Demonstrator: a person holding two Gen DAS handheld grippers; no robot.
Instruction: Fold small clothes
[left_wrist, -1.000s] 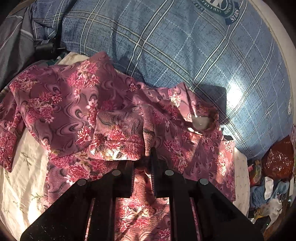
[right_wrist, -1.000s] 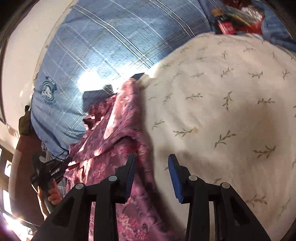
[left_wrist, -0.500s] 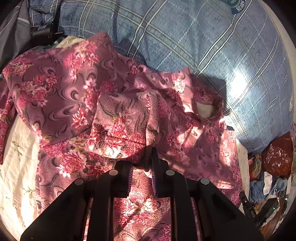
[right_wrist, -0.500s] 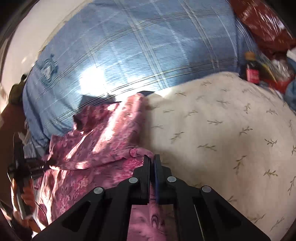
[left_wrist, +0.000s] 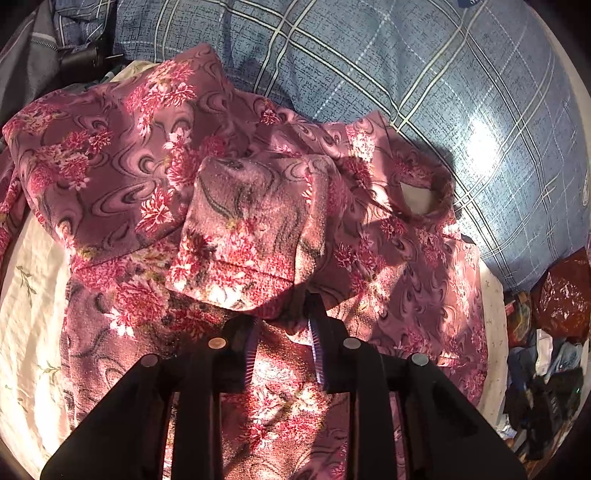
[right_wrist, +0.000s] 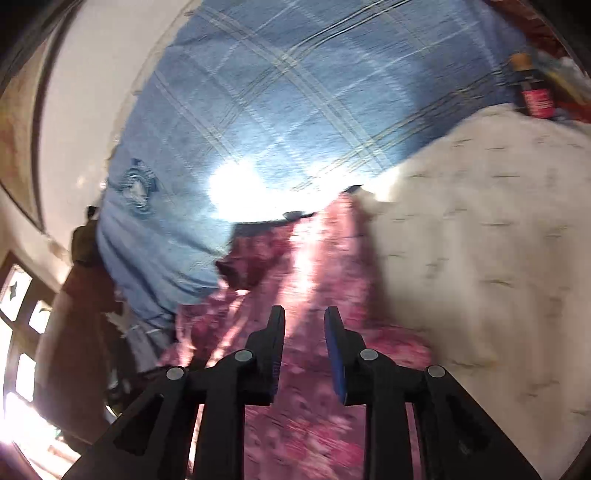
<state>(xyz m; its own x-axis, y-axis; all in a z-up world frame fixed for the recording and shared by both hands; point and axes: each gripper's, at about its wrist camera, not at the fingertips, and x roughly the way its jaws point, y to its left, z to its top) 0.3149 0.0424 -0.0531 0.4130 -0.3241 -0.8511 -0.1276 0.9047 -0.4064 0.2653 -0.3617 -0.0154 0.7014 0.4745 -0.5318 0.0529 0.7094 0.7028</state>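
A pink floral shirt (left_wrist: 258, 206) lies spread on a cream leaf-print sheet (left_wrist: 33, 295), its collar (left_wrist: 417, 192) toward a blue plaid pillow. One sleeve is folded over onto the shirt's middle. My left gripper (left_wrist: 282, 317) is open just above the folded sleeve's cuff, holding nothing. In the blurred right wrist view, the shirt (right_wrist: 295, 280) lies along the sheet's left side and my right gripper (right_wrist: 304, 325) is open above it, empty.
The blue plaid pillow (left_wrist: 369, 74) lies behind the shirt, also in the right wrist view (right_wrist: 277, 110). Bags and clutter (left_wrist: 554, 332) sit at the right of the bed. A dark bottle (right_wrist: 532, 92) stands past the sheet (right_wrist: 480, 240).
My left gripper opened and let go of the folded sleeve. My right gripper shut on the shirt's edge half a second ago and has now opened and moved over the shirt.
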